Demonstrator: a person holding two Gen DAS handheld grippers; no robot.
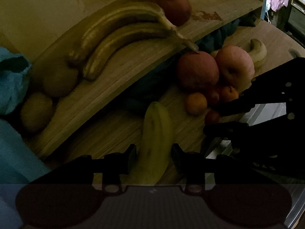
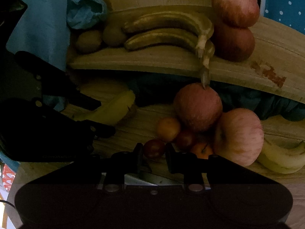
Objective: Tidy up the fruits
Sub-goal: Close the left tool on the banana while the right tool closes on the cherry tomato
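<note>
A yellow banana (image 1: 155,133) lies on the lower wooden board (image 1: 114,133). My left gripper (image 1: 154,150) is shut on it, one finger against each side. A small dark red fruit (image 2: 154,148) sits at the front of a fruit pile, and my right gripper (image 2: 154,146) is shut on it. The pile holds two large apples (image 2: 198,106), an orange (image 2: 168,128) and more small fruits. On the upper wooden shelf (image 2: 152,61) lie a banana bunch (image 2: 167,30), two kiwis (image 2: 88,42) and two stacked apples (image 2: 234,42).
Crumpled blue cloth (image 2: 85,5) sits at the shelf's left end. Dark cloth (image 2: 266,103) is stuffed under the shelf. Another banana (image 2: 282,158) lies right of the apple pile. The banana bunch's stem (image 2: 205,76) hangs over the shelf edge, down to the top apple.
</note>
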